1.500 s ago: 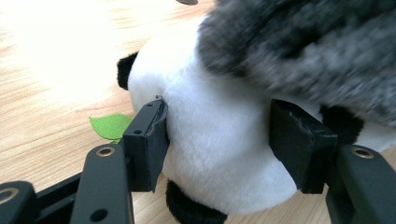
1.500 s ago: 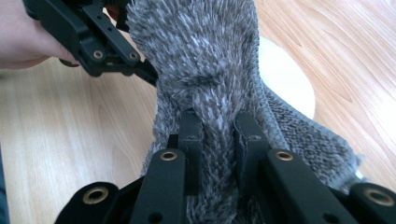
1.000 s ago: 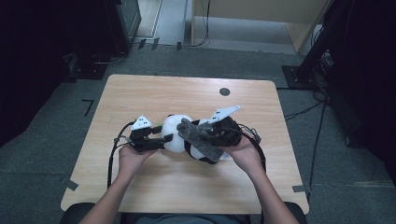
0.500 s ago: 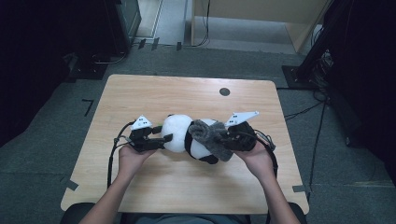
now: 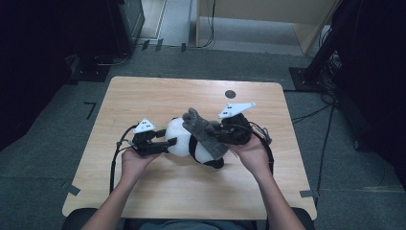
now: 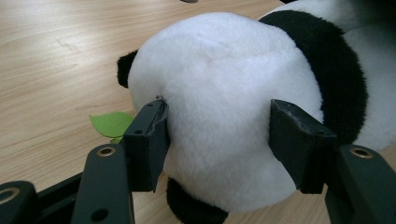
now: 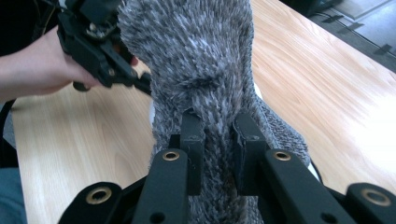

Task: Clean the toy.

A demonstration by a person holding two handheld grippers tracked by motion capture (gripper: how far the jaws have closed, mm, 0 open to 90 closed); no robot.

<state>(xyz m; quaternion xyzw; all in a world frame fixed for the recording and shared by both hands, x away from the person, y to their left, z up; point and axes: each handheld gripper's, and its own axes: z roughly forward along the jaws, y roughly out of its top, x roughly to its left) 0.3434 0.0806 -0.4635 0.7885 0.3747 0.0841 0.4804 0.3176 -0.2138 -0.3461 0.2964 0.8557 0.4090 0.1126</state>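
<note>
Between your left gripper's (image 6: pixel 224 140) fingers (image 6: pixel 147 140) sits the plush panda's (image 5: pixel 191 141) white head, pressed on both sides, on the table (image 5: pixel 143 96). Your right gripper (image 7: pixel 219 144) has its fingers pinched narrowly on the grey fuzzy cloth (image 7: pixel 201 60) draped over the panda.

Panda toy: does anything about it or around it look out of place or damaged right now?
No damage shows. The panda toy lies on its side on the table, its head clamped by the left gripper. The right gripper pinches a grey fuzzy cloth draped askew over it. A green leaf pokes out beneath.
</note>
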